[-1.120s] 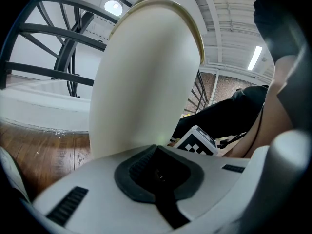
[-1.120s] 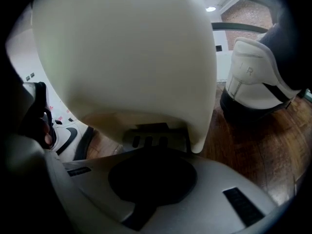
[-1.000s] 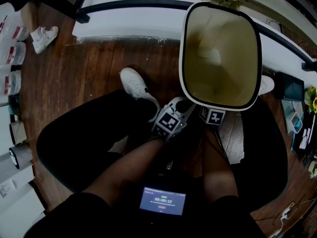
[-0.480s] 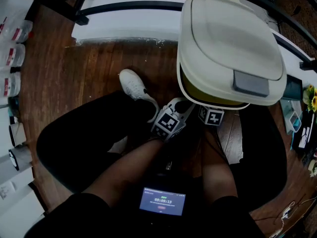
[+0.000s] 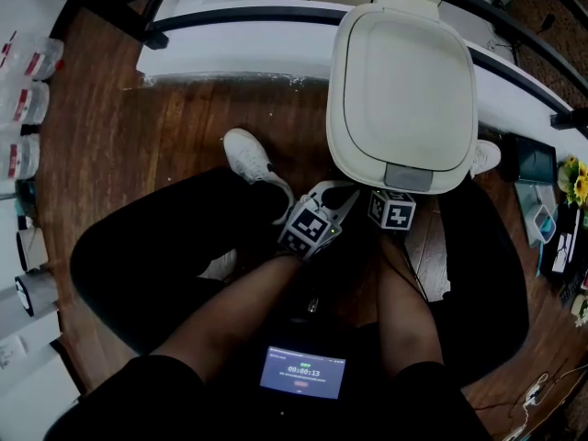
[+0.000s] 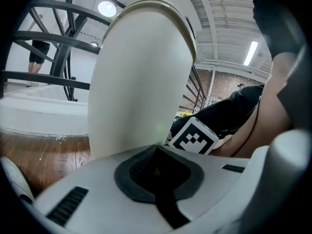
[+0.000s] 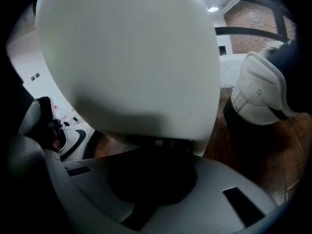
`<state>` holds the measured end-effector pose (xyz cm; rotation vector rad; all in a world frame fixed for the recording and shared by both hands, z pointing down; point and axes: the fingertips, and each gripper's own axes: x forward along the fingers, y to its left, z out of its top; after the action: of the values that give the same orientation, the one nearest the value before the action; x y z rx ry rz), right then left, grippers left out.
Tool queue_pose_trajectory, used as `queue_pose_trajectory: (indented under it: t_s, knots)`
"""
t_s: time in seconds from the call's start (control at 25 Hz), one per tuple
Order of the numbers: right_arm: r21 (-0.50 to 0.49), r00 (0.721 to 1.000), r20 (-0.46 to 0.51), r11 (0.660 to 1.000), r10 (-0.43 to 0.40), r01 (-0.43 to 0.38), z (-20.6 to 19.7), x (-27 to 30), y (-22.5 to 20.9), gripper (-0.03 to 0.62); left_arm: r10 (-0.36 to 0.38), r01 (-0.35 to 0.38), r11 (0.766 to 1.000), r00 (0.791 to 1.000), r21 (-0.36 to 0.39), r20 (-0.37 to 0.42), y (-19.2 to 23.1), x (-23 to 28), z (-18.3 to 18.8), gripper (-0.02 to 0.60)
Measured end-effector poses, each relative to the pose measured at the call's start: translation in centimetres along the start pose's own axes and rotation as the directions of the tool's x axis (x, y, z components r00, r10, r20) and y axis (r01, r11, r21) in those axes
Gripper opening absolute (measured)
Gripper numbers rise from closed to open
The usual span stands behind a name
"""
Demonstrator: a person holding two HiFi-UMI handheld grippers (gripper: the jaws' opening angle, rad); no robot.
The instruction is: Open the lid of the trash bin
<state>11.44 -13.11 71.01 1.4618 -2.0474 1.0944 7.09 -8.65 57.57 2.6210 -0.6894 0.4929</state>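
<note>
Notably, your left gripper [image 6: 156,152] and right gripper [image 7: 155,152] are clenched, empty; take the likely light, rigid lid [image 5: 404,81] by its front tab [image 5: 411,176].

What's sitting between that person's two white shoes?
The closed trash bin stands between the left shoe and the right shoe; the head view shows it.

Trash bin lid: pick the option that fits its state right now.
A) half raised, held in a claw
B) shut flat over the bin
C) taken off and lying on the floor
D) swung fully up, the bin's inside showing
B: in the head view the lid lies flat over the trash bin, hiding its inside, with its grey tab at the near edge.
</note>
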Motion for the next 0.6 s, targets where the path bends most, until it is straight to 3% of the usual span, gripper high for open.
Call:
queue_pose_trajectory:
  t_s: [0.36,0.6]
  knots:
    - [-0.138,0.999,-0.033,0.99,0.03,-0.034,-0.8,-6.0,3.5,0.017,-0.003,0.003,0.998,1.0,0.062,0.005,-3.2,-3.2,1.3,0.038]
    - [-0.214,0.988,0.062,0.969,0.14,-0.124,1.9,-12.7,8.4,0.017,-0.006,-0.001,0.991,0.998,0.131,0.058,-6.8,-6.6,3.8,0.038]
